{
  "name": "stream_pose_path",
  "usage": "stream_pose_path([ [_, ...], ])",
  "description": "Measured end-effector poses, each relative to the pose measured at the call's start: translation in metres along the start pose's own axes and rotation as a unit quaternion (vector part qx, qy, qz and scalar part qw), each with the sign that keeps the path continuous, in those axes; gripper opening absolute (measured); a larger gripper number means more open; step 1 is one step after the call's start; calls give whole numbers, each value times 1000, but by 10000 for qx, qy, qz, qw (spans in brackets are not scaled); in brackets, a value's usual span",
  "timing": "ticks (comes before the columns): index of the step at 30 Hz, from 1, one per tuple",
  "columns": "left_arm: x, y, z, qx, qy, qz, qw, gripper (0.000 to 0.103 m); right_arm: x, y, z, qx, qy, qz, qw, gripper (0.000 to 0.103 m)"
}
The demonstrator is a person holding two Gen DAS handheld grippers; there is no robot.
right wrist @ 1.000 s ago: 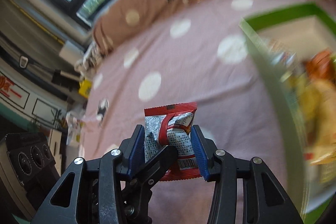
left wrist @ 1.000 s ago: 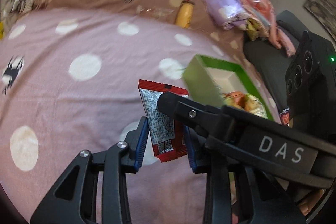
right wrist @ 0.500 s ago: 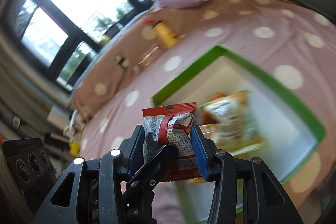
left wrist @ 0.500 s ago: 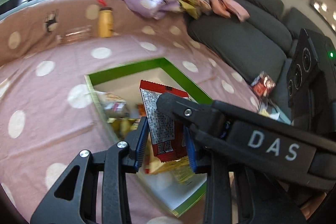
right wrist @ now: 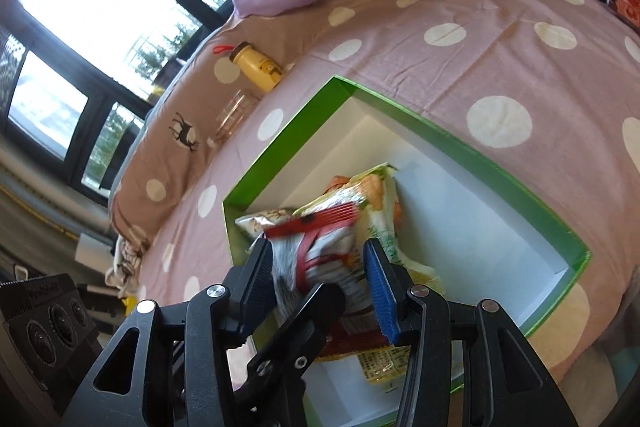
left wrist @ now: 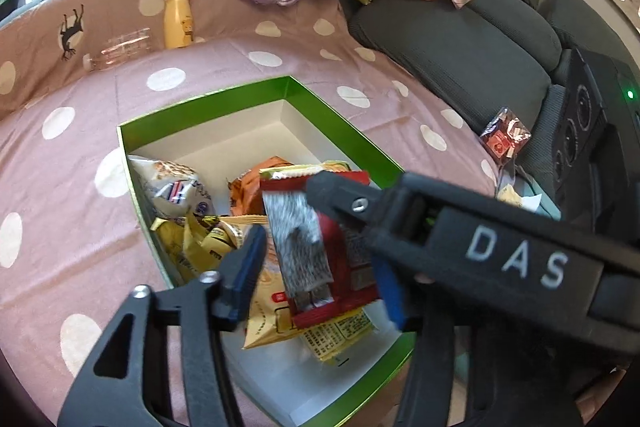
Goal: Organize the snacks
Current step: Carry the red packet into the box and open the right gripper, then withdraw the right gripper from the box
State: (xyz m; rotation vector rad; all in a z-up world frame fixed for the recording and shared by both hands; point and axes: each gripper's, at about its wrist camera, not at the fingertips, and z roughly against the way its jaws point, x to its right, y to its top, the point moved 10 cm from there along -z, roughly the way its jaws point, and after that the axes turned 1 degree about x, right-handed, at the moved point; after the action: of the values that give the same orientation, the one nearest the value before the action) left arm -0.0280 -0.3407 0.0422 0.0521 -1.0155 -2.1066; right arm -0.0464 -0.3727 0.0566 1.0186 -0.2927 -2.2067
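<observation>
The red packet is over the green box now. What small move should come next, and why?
Probably open the right tool wide and let the red packet drop. It hangs above the green box, over the snacks already inside, and the left tool has its pads apart from it.

Both handheld units are matte black plastic: the left gripper (left wrist: 320, 263) and right gripper (right wrist: 320, 287) carry ribbed blue finger pads (right wrist: 380, 291), silver pivot screws (left wrist: 141, 291), and white "DAS" lettering (left wrist: 516, 259).
</observation>
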Motion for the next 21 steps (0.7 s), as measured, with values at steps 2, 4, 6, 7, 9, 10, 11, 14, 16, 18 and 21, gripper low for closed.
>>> stream_pose_path([
  [2, -2, 2, 6, 106, 150, -65, 9998, 69, 3, 3, 6, 117, -38, -46, 9999, 63],
  [4, -4, 5, 13, 215, 338, -175, 9990, 81, 3, 6, 11, 226, -58, -56, 9997, 66],
  [6, -6, 7, 19, 309, 456, -204, 9983, 90, 4, 9, 18, 357, -98, -70, 9993, 70],
  [7, -6, 9, 24, 360, 495, -220, 9979, 93, 5, 11, 21, 420, -127, -83, 9990, 73],
  [9, -6, 11, 30, 428, 542, -215, 9974, 101, 6, 13, 27, 538, -193, -91, 9983, 76],
  [10, -7, 12, 33, 466, 593, -224, 9969, 102, 5, 14, 29, 576, -209, -81, 9981, 77],
  [11, -7, 14, 36, 509, 655, -255, 9962, 102, 5, 15, 31, 605, -221, -68, 9979, 77],
  [14, -8, 15, 44, 564, 743, -294, 9952, 102, 2, 16, 36, 682, -287, 21, 9973, 78],
  [16, -10, 15, 47, 594, 776, -269, 9949, 102, 0, 17, 38, 721, -337, 74, 9968, 78],
  [18, -12, 15, 50, 605, 776, -230, 9949, 102, -3, 17, 40, 759, -374, 138, 9963, 79],
  [21, -17, 14, 54, 648, 791, -172, 9946, 102, -8, 16, 41, 784, -383, 219, 9959, 80],
])
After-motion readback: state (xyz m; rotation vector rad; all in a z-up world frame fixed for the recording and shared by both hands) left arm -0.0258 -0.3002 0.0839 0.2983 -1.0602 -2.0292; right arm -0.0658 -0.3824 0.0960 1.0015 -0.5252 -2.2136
